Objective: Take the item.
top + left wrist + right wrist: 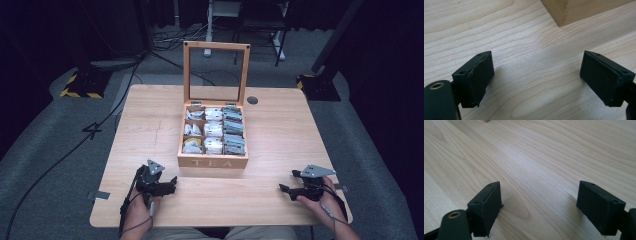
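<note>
A wooden tea box (212,161) marked TEA stands at the table's middle with its glass lid (216,72) raised upright. Its compartments hold several tea bags (214,130). My left gripper (172,183) rests low on the table near the front left, open, nothing between its jaws; in the left gripper view (536,75) the box's corner (564,15) lies just ahead. My right gripper (287,183) sits near the front right, held by a hand, open and empty, over bare wood in the right gripper view (539,202).
The wooden table (150,120) has a round cable hole (252,100) behind the box. Grey carpet, cables and stand bases with yellow-black tape (80,92) surround the table. A strip of tape (100,195) sits at the front left edge.
</note>
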